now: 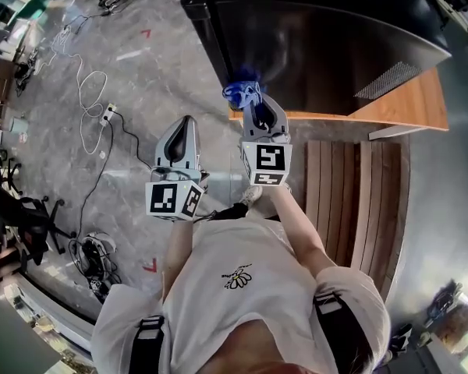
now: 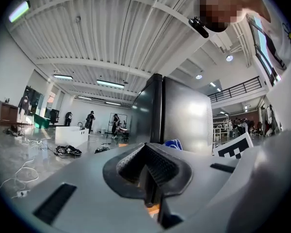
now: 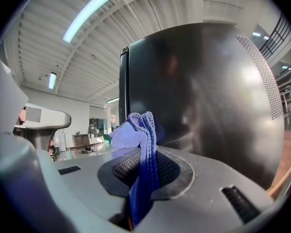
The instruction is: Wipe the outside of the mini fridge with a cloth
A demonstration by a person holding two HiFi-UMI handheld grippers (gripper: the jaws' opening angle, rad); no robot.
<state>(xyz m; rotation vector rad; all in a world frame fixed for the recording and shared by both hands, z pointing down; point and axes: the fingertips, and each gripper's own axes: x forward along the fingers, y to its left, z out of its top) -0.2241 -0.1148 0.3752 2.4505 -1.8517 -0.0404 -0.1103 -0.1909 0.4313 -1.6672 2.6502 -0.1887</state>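
The black mini fridge (image 1: 320,45) stands on a wooden board (image 1: 409,104). My right gripper (image 1: 253,104) is shut on a blue cloth (image 1: 242,92), which it holds at the fridge's near side wall, close to the front corner. In the right gripper view the cloth (image 3: 138,140) sticks up from between the jaws, with the dark fridge side (image 3: 203,81) just ahead; I cannot tell whether they touch. My left gripper (image 1: 186,127) hangs to the left over the floor, shut and empty. In the left gripper view, the fridge (image 2: 182,115) and a bit of the cloth (image 2: 173,143) lie ahead.
White and black cables (image 1: 90,104) trail over the grey floor at left, near an office chair (image 1: 19,209). A slatted wooden bench (image 1: 351,201) lies right of my body. Several people (image 2: 89,120) stand far off in the hall.
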